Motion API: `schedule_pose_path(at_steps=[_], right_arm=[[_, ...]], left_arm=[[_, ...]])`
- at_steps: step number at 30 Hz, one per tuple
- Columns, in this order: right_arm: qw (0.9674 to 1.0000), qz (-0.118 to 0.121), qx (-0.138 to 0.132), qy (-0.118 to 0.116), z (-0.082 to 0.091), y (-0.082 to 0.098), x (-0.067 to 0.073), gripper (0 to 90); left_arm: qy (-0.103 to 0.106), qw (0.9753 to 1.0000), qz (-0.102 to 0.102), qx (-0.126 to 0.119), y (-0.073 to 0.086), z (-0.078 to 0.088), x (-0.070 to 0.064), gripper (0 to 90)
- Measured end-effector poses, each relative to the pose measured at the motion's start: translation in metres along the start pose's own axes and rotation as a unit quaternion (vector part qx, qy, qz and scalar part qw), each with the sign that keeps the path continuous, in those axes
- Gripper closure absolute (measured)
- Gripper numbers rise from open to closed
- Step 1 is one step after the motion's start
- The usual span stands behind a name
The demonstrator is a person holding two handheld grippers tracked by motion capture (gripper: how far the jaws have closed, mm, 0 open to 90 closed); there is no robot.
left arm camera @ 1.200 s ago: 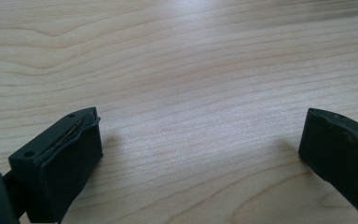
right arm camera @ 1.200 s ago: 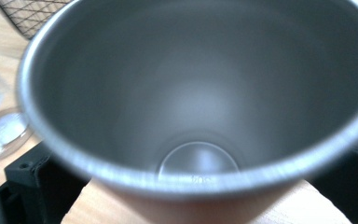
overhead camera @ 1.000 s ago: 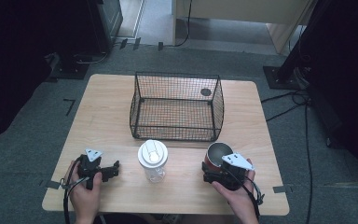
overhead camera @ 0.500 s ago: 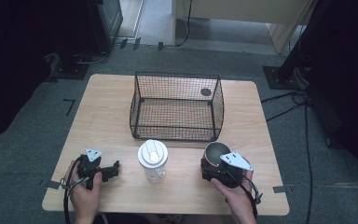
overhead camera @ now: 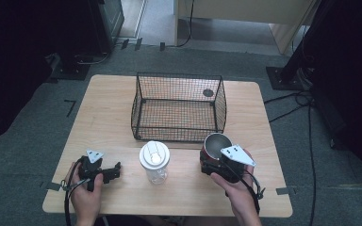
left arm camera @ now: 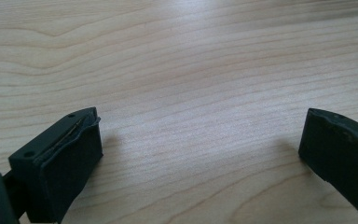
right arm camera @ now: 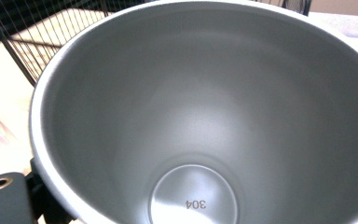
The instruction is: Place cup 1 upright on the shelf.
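Note:
A steel cup (overhead camera: 215,142) with a dark red outside sits in my right gripper (overhead camera: 210,162), whose jaws have just been closing and now press on its wall. It hangs slightly above the table, near the front right corner of the wire basket (overhead camera: 174,129). In the right gripper view I look into the cup's empty inside (right arm camera: 205,116), with one finger (right arm camera: 3,199) at the lower left. My left gripper (overhead camera: 112,171) rests on the wooden table (overhead camera: 108,103) at the front left, jaws wide apart over bare wood (left arm camera: 200,154).
A clear jar with a white lid (overhead camera: 154,159) stands between the two grippers. The black wire basket is empty and stands mid-table. A small dark disc (overhead camera: 208,92) lies on the table behind it. Grey carpet surrounds the table.
My right gripper has closed on the steel cup and lifted it a little off the table. The left gripper, the jar and the basket have kept still.

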State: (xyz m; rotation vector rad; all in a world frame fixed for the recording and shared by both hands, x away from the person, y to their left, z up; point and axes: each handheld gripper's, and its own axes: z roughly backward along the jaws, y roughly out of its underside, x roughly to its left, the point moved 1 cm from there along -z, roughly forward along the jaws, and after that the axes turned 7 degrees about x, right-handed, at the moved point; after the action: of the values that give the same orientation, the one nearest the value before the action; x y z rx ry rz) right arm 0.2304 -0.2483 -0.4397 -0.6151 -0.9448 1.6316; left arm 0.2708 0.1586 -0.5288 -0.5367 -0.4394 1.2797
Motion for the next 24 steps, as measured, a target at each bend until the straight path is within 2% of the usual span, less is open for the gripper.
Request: schedule_pose_path(at_steps=[4, 6, 11, 14, 19, 20, 22, 24], right_arm=[[1.0, 0.001, -0.007, -0.005, 0.0, -0.007, 0.003, 7.4], [0.9997, 0.006, -0.022, -0.005, -0.001, -0.013, 0.007, 7.5], [0.9994, 0.001, -0.033, -0.01, -0.002, -0.021, 0.011, 7.5], [0.9987, 0.002, -0.05, -0.009, -0.003, -0.028, 0.014, 7.5], [0.9965, -0.003, -0.083, -0.005, -0.003, -0.037, 0.016, 7.5], [0.9965, -0.003, -0.083, -0.005, -0.003, -0.037, 0.016, 7.5], [0.9946, -0.003, -0.103, 0.002, -0.004, -0.042, 0.015, 7.5], [0.9943, -0.004, -0.107, 0.002, -0.004, -0.043, 0.015, 7.5]], left_arm=[[0.0, 1.0, 0.0, 0.0, 0.0, 0.0, 0.0, 0.0], [0.0, 1.0, 0.0, 0.0, 0.0, 0.0, 0.0, 0.0], [0.0, 1.0, 0.0, 0.0, 0.0, 0.0, 0.0, 0.0], [0.0, 1.0, 0.0, 0.0, 0.0, 0.0, 0.0, 0.0], [0.0, 1.0, 0.0, 0.001, 0.0, 0.0, 0.0, 0.0], [0.0, 1.0, 0.0, 0.001, 0.0, 0.0, 0.0, 0.0], [0.0, 1.0, 0.0, 0.001, 0.0, 0.0, 0.0, 0.0], [-0.001, 1.0, -0.001, 0.001, 0.0, 0.0, 0.0, 0.0]])
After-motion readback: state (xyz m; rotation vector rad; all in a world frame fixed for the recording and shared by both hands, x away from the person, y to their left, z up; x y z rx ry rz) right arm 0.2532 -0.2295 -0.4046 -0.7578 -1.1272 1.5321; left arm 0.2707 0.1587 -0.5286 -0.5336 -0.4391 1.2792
